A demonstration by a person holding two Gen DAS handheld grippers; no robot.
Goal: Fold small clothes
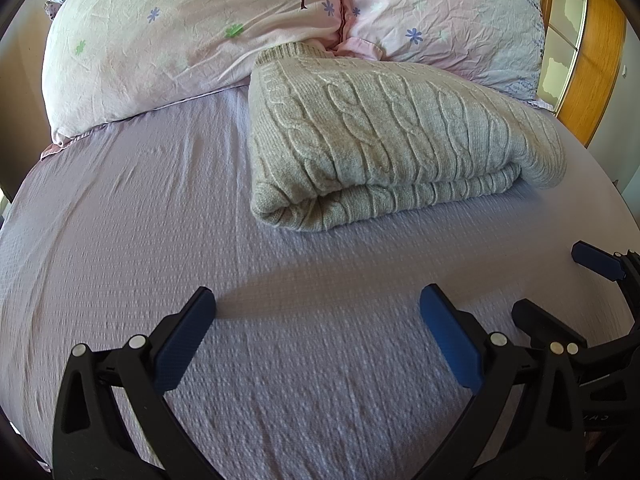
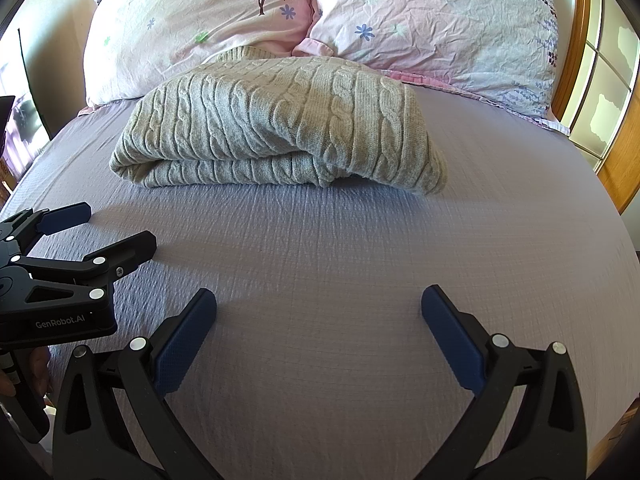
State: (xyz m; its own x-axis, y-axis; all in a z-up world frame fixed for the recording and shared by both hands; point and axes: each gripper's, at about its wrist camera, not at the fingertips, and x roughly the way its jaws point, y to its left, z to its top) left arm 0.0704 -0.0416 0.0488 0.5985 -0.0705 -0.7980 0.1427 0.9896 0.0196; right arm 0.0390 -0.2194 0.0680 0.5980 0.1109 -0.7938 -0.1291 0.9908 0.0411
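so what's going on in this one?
A person is folding clothes on a bed with a handheld gripper in each hand. A grey cable-knit sweater already lies folded on the lilac sheet, its far edge against two floral pillows. The left gripper and right gripper both hover over bare sheet in front of the sweater, jaws wide open, holding nothing and touching no fabric. The fold looks done.

Two floral pillows [image 1: 192, 40], lilac bedsheet [image 1: 140, 220]
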